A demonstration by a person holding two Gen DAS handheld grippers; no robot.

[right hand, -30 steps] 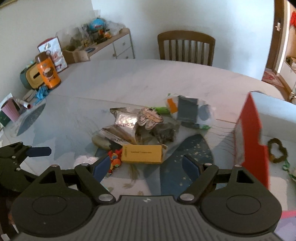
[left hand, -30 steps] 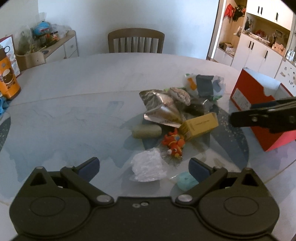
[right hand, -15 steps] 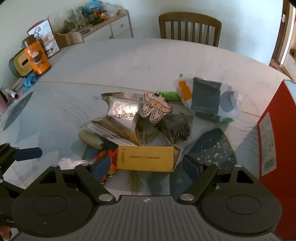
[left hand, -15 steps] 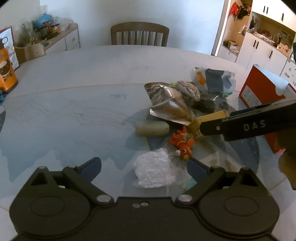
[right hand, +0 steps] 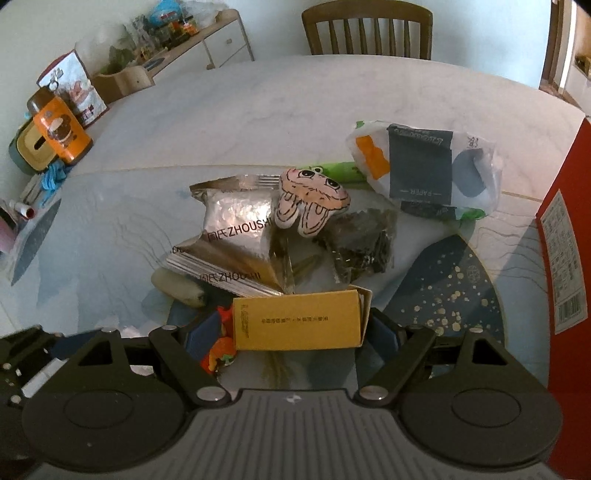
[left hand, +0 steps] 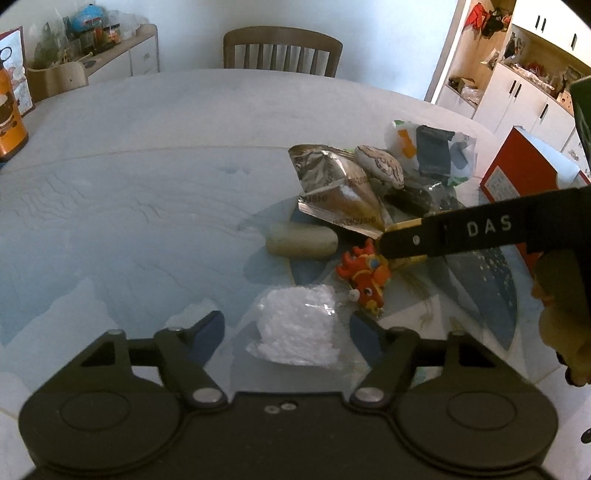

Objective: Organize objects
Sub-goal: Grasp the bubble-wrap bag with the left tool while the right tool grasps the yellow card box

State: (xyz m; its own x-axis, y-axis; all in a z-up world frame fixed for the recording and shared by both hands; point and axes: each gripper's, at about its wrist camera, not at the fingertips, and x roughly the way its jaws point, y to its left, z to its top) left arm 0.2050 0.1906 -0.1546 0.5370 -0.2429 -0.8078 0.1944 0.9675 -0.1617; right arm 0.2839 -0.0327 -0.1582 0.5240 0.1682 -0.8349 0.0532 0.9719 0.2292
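Right gripper (right hand: 293,334): fingers spread wide, yellow box (right hand: 297,320) lying flat between the blue pads, one pad at each end. Contact not clear, so not clamped as far as I can tell. Orange toy (right hand: 221,350) sits just left of the box by the left pad.

Left gripper (left hand: 286,336): fingers apart, nothing held, white bubble-wrap bag (left hand: 297,326) on the table (left hand: 147,184) between the tips.

Just past that in the left view: orange toy, beige roll (left hand: 301,240). Right gripper's finger marked "DAS" crosses from the right, covering most of the box.

Behind the box: silver foil packets (right hand: 232,236), dark bag (right hand: 360,242), pink cartoon plush (right hand: 312,201) on top of the pile, green tube (right hand: 340,171) behind it, tissue pack (right hand: 421,168) further right.

Red box (right hand: 561,266) at the right table edge. Chair (right hand: 365,31) at far side.
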